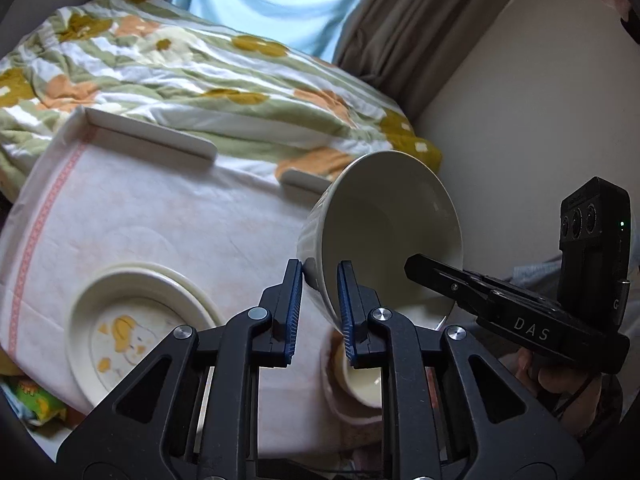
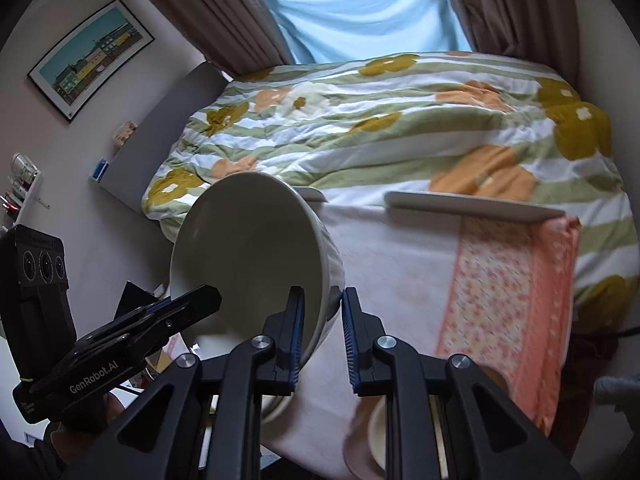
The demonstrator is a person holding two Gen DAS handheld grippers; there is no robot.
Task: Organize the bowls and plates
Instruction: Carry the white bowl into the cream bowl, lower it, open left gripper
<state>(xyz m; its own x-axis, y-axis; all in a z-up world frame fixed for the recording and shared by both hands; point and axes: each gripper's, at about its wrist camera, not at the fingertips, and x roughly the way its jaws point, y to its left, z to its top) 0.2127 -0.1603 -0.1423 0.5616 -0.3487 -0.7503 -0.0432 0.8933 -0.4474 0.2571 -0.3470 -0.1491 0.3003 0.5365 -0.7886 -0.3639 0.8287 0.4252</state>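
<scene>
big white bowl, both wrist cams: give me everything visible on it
The big bowl is off-white, glossy, ceramic-looking, deep and round, with faint vertical ribs on its outer wall. It looks empty and clean inside. It is tipped steeply on its side, mouth facing the cameras, held above the cloth-covered table. Both grippers clamp its rim wall, one finger inside and one outside: the left gripper on one side, the right gripper on the opposite side. Nothing else visibly touches it.
</scene>
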